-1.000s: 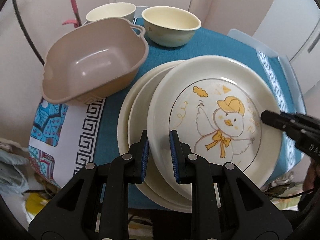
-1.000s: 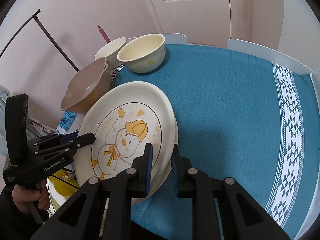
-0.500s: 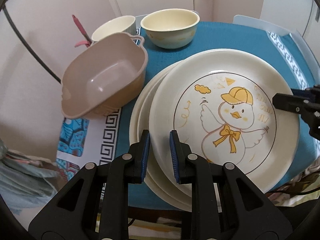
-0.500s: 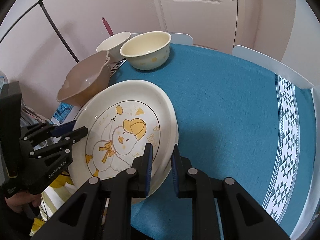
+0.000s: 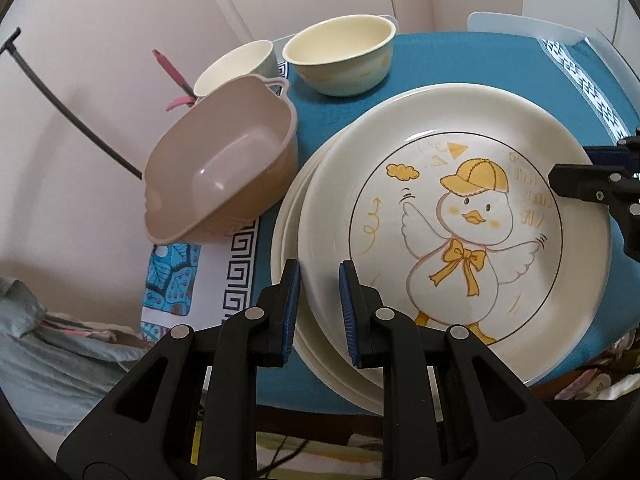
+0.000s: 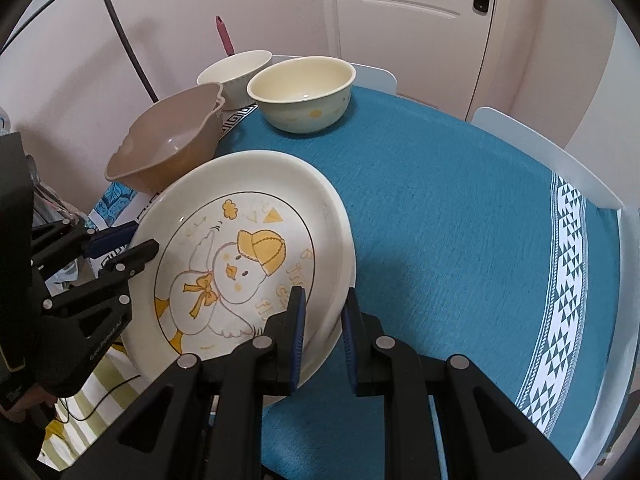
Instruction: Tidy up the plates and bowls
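Moved since earlier: duck plate (image 5: 460, 216) is swung round and seen more level, upright in the left view.
Left hand-held gripper (image 5: 319, 292): clamped on the plate's near-left rim.
Right hand-held gripper (image 6: 323, 320): clamped on the opposite rim.
Place: plate is held between both, over the plate stack (image 5: 286, 240) at the bench (image 6: 460, 208) edge.
Axis: round plate, none; duck's cap is pointed at the bowls (image 5: 340, 60).

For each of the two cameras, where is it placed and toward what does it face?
Left wrist: on the left gripper, looking down at the cream duck-print plate; right gripper shows.
Right wrist: on the right gripper, facing the same plate; left gripper shows.
Shared: plate, tan plastic basin, teal tablecloth.
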Available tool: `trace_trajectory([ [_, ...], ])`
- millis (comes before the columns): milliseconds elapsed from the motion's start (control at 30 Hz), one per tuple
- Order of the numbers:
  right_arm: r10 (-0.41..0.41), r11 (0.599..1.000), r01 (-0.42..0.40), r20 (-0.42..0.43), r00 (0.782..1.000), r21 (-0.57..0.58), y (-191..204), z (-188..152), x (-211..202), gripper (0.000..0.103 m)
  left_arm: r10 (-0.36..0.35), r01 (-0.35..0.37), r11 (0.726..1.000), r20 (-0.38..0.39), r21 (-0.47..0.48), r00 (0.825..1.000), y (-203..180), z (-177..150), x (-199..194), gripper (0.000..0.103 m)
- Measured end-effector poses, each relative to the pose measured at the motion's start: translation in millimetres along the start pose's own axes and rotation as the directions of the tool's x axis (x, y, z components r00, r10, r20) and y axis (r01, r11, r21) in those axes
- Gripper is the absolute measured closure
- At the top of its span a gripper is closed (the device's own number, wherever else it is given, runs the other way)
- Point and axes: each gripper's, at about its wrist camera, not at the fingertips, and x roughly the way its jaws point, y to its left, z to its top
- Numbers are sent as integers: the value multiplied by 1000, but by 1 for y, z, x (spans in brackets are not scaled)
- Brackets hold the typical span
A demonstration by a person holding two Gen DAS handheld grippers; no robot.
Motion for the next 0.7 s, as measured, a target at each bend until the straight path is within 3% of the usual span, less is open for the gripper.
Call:
trace_trajectory([
  [333,-20,999,20,-17,1000,-25,4,0,6,87,52,-52,998,-1,25,999,-2,-1,-3,85],
  [700,-4,1000,4,-2,1000,-4,1,1,1,87,-9,9,1000,-6,-23,1000,10,4,-8,85],
])
